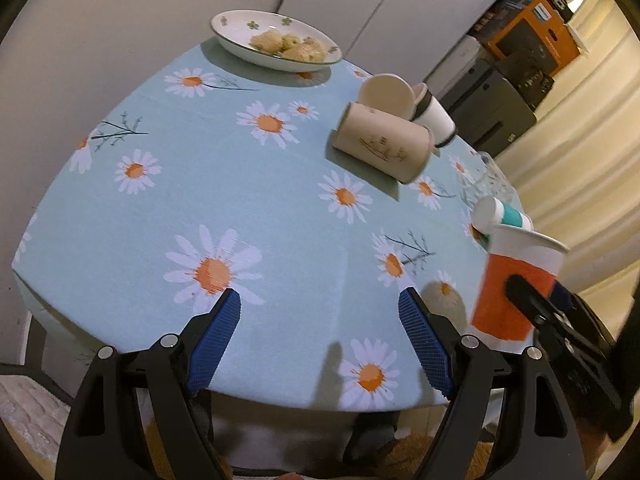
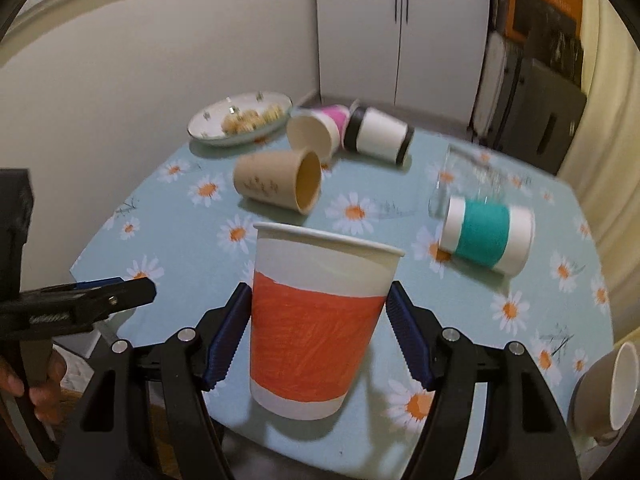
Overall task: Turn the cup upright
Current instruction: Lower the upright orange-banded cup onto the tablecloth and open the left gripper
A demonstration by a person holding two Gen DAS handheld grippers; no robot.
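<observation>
An orange-banded paper cup (image 2: 316, 320) stands upright, mouth up, between my right gripper's (image 2: 318, 328) blue pads (image 2: 228, 332). The jaws close on its sides and its base sits just above or on the tablecloth near the front edge. The same cup shows in the left wrist view (image 1: 516, 284) at the right, with the right gripper (image 1: 560, 320) on it. My left gripper (image 1: 320, 320) is open and empty above the table's near edge.
Several cups lie on their sides on the daisy tablecloth (image 2: 180, 240): a beige one (image 2: 276, 184), a teal-banded one (image 2: 486, 236), a black-banded one (image 2: 378, 136), a pink one (image 2: 320, 128). A plate of food (image 2: 240, 120) sits at the back. A mug (image 2: 604, 392) is at the right edge.
</observation>
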